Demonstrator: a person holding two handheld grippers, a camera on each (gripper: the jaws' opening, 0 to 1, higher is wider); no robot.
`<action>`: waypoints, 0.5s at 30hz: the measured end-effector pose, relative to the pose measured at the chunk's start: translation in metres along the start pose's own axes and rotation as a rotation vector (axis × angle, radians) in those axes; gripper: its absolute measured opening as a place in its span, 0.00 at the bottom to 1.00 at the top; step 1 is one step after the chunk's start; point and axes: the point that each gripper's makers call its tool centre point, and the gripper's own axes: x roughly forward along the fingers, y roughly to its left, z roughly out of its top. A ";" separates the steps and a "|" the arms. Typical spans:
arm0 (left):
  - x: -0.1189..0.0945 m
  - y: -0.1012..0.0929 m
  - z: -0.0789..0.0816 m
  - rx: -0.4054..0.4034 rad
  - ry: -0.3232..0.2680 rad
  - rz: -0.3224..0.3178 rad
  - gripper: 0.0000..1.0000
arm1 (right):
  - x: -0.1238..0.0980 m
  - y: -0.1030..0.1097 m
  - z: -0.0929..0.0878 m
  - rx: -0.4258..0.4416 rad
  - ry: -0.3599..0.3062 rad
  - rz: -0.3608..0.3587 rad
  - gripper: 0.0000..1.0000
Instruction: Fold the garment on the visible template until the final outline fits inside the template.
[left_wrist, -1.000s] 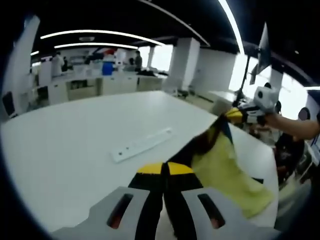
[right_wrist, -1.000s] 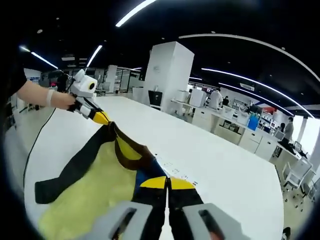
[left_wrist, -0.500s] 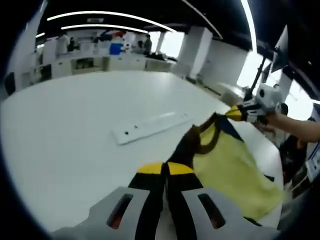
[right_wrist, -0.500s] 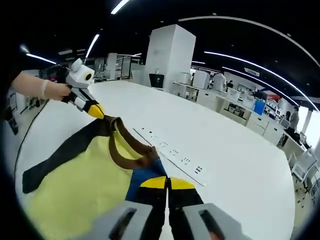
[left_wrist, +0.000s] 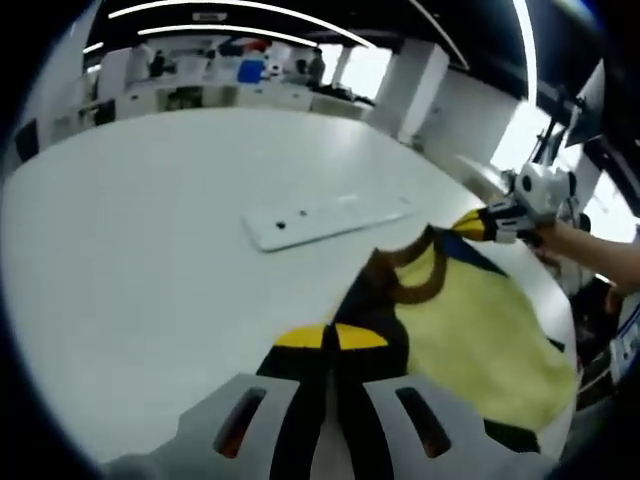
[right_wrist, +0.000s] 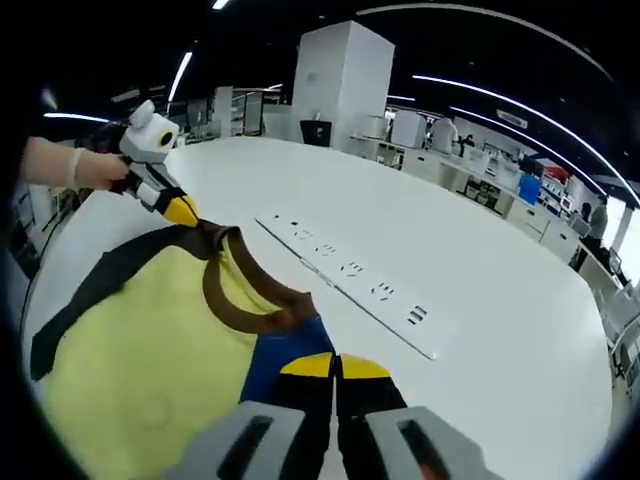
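- A white power strip (right_wrist: 352, 295) lies flat on the white table (left_wrist: 130, 250), just beyond the T-shirt's brown collar (right_wrist: 245, 300); nothing else stands near.
- Yellow T-shirt (right_wrist: 130, 350) hangs stretched between both tools, over the table's near edge.
- Left gripper (left_wrist: 330, 338) jaws pinch one dark shoulder; right gripper (right_wrist: 335, 366) jaws are clamped on the blue one.
- Wide bare tabletop extends past the strip.

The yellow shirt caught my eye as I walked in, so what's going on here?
A person holds a yellow T-shirt with brown collar and dark sleeves by its shoulders, with the left gripper and right gripper each shut on one shoulder. The shirt is spread over the white table, beside a long white strip with dark marks. No fold shows.
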 end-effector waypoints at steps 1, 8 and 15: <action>0.001 0.000 -0.001 -0.001 0.002 -0.001 0.00 | 0.001 0.000 -0.002 0.003 0.004 0.000 0.00; 0.011 0.007 -0.004 0.001 0.018 0.001 0.00 | 0.006 -0.003 -0.003 0.015 0.012 0.003 0.00; 0.009 0.004 -0.004 0.011 0.011 0.004 0.00 | 0.009 -0.004 -0.004 0.014 0.021 0.007 0.00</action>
